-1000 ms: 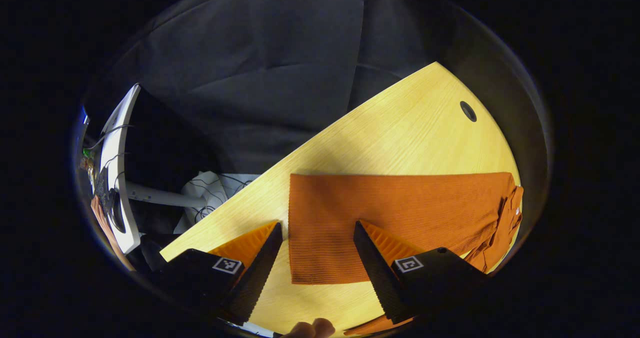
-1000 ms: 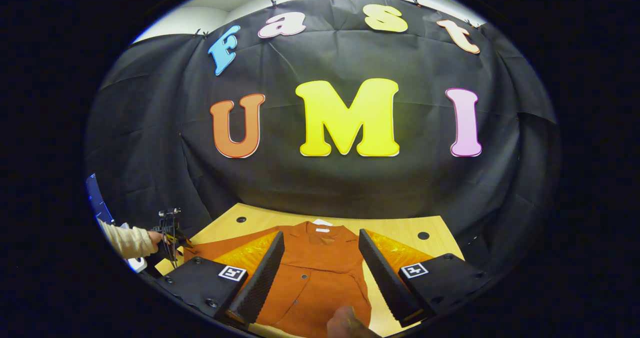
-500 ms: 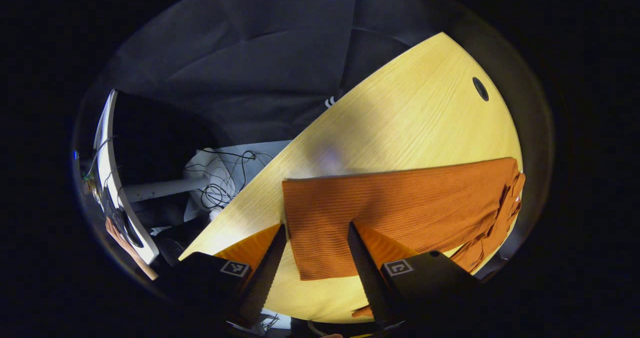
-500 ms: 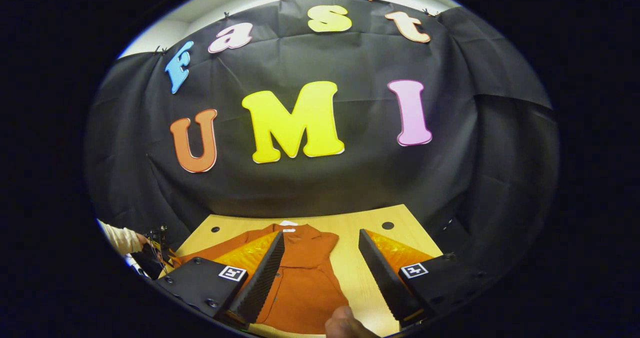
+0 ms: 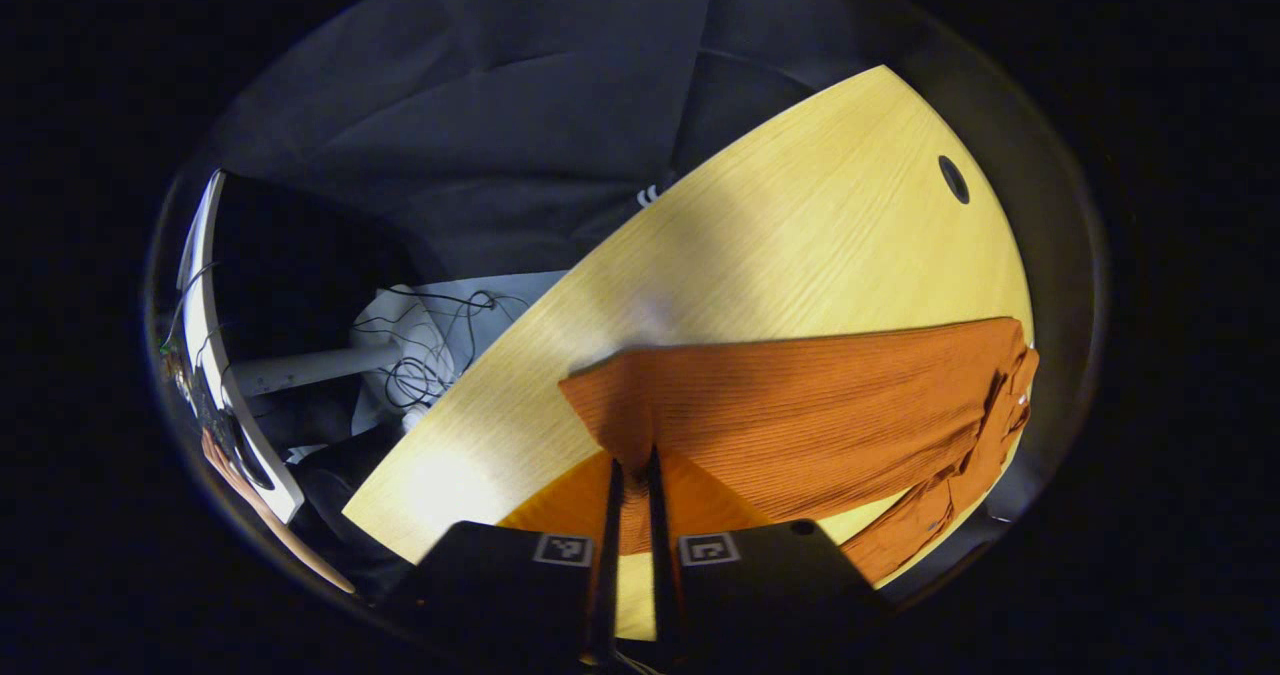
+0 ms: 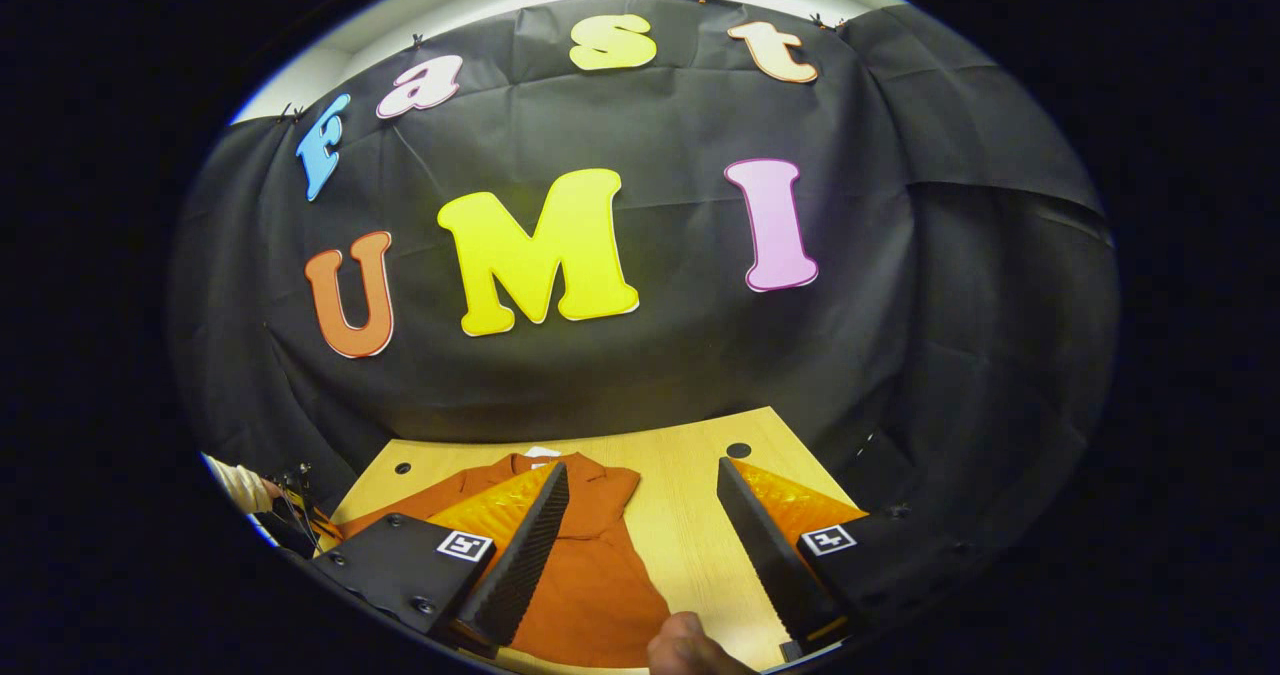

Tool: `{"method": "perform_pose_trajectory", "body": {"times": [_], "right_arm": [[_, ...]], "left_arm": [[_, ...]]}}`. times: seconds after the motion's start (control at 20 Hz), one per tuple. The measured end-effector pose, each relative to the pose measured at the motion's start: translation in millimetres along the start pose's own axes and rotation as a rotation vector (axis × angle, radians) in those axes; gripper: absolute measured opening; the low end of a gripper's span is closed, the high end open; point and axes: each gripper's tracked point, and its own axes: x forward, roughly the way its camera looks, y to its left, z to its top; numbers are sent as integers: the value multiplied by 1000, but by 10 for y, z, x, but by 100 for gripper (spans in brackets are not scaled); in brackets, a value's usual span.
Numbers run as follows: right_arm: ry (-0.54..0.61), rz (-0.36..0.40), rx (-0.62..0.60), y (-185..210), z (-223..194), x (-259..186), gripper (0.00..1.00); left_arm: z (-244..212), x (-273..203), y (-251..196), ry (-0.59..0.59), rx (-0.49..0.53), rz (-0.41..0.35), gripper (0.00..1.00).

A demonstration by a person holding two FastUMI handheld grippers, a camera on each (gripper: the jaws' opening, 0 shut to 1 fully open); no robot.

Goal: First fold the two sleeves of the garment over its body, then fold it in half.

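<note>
An orange ribbed garment lies on the wooden table [image 5: 800, 225]. In the left gripper view its long sleeve [image 5: 820, 405] stretches to the right, and the cuff end rises off the wood into my left gripper [image 5: 632, 467], which is shut on it. The rest of the cloth bunches at the right edge [image 5: 1005, 425]. In the right gripper view the garment's body [image 6: 595, 580] lies flat with its collar [image 6: 545, 460] toward the wall. My right gripper [image 6: 641, 467] hovers open over its right edge and the bare table [image 6: 695, 545], with nothing between the fingers.
The table has round holes [image 5: 952, 178] [image 6: 738, 450] near its far corners. Past its left edge, cables and white cloth [image 5: 425, 340] lie on the floor beside a white desk [image 5: 205, 315]. A person's light sleeve [image 6: 235, 485] shows at far left, a thumb [image 6: 685, 645] at the bottom.
My left gripper has closed on the sleeve's cuff end, and the cuff now lifts off the table. My right gripper has drifted to the right, off the garment's middle.
</note>
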Motion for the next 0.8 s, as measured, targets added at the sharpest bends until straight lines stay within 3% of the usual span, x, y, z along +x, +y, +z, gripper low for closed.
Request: {"method": "perform_pose_trajectory", "body": {"times": [0.1, 0.45, 0.8], "right_arm": [[1, -4, -14, -53, -11, 16, 95], [10, 27, 0, -154, -25, 94, 95], [11, 84, 51, -310, 54, 259, 96]], "left_arm": [[32, -72, -48, -6, 6, -2, 6], [132, -552, -603, -156, 114, -97, 4], [31, -1298, -2073, -321, 282, -261, 3]]}}
